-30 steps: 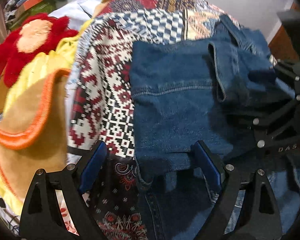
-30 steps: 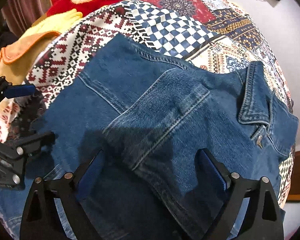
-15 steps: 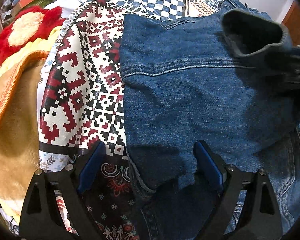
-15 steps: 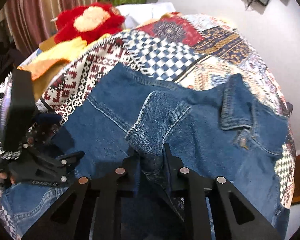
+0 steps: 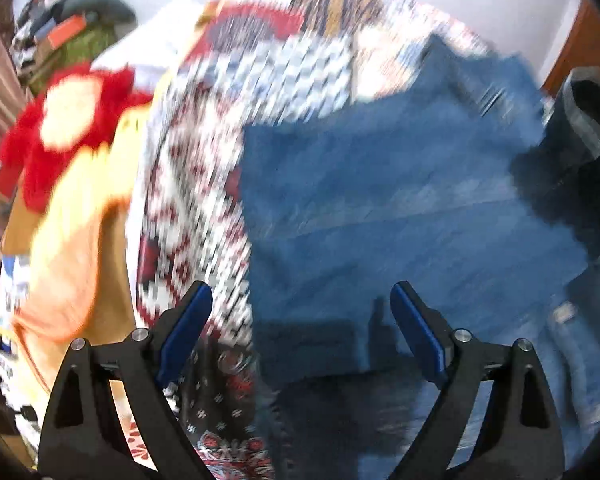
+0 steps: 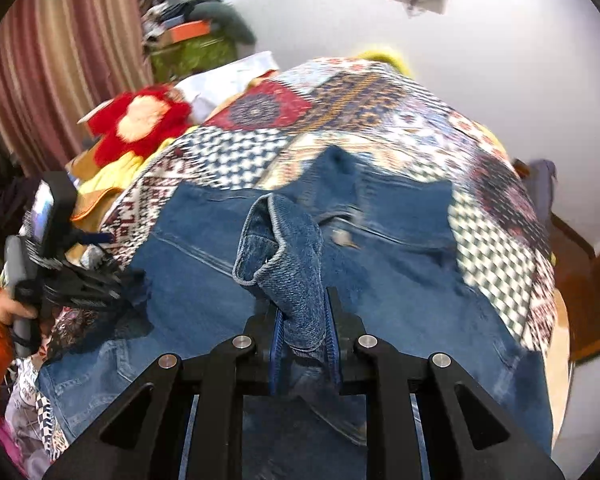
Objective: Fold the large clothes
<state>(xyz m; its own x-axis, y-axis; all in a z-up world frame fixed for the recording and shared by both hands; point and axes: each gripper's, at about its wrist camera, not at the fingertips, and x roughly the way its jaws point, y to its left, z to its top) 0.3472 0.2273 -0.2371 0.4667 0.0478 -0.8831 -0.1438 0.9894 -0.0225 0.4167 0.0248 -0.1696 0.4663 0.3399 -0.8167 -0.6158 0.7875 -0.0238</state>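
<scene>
A blue denim jacket lies spread on a patchwork bedspread. My right gripper is shut on the jacket's sleeve cuff and holds it lifted above the jacket body. My left gripper is open and empty, its jaws wide apart, hovering over the jacket's left edge; this view is motion-blurred. The left gripper also shows at the left of the right wrist view. The lifted cuff shows dark at the right edge of the left wrist view.
A red plush toy and yellow and orange cloth lie at the left side of the bed. A pile of boxes and clothes stands by the striped curtain. A white wall is behind.
My right gripper has lifted the sleeve cuff higher and pulled back. My left gripper has risen and is moving fast, still open.
</scene>
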